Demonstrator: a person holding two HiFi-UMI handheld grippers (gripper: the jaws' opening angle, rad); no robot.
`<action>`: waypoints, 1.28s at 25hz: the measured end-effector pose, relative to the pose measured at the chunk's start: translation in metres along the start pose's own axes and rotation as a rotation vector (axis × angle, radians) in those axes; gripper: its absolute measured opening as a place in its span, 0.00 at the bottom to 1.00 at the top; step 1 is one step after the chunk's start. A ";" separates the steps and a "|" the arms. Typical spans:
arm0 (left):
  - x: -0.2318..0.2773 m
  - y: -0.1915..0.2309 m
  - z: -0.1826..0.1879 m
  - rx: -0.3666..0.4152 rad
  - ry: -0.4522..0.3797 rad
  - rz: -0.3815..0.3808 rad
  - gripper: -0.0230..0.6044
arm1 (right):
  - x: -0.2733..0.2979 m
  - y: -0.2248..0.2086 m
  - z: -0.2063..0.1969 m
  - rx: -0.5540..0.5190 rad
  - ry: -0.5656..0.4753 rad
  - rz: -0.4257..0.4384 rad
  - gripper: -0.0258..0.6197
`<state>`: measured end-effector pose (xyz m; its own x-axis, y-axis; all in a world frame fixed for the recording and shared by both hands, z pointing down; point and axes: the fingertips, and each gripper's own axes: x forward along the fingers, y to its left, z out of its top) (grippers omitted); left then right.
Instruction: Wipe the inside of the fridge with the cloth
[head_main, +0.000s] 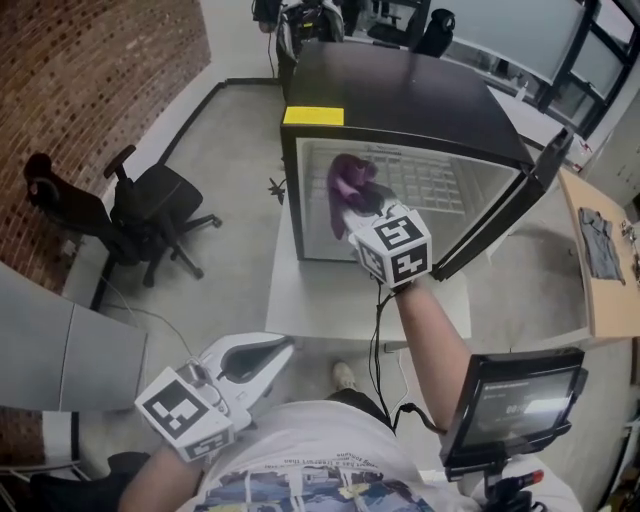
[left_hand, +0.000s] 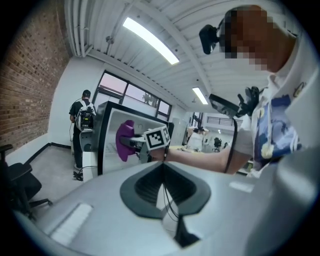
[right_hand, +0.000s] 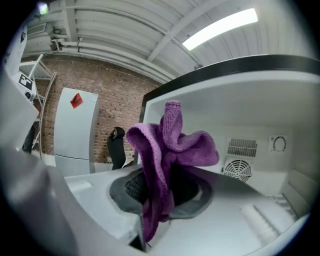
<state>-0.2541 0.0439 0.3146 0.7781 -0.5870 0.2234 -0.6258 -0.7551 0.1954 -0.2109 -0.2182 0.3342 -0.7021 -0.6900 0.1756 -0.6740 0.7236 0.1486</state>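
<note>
Labels: yellow sticker on the fridge's top front edge, blank as far as I can read. Red tag on a white cabinet by the brick wall, print too small. Black-and-white square markers on both gripper cubes. No brand visible.

My right gripper is clamped on the purple cloth, which is bunched up and sticks out above and below the pads. It's up at the left part of the open fridge cavity; can't tell if the cloth touches a wall. Fan grille is on the white back wall, and the door is swung open to the right.

My left gripper is held low near my torso, well away from the fridge, with its pads closed together and nothing between them.

Surface/room: the fridge sits on a pale low platform over a concrete floor. Brick wall on the left, with a black office chair near it. Wooden table on the right, and a small screen on a stand by my right elbow. Strip lights overhead. A person with a backpack stands behind the fridge.
</note>
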 end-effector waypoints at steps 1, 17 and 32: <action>0.003 -0.001 0.001 0.004 0.000 -0.010 0.05 | -0.006 -0.010 -0.001 0.001 0.003 -0.028 0.16; 0.055 0.000 0.012 0.022 -0.002 -0.066 0.05 | -0.072 -0.204 -0.037 -0.055 0.161 -0.499 0.16; 0.058 0.019 0.016 -0.013 -0.018 0.051 0.05 | -0.011 -0.207 -0.071 -0.037 0.319 -0.424 0.16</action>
<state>-0.2203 -0.0094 0.3155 0.7459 -0.6300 0.2162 -0.6653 -0.7201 0.1969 -0.0472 -0.3593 0.3705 -0.2614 -0.8878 0.3789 -0.8711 0.3860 0.3036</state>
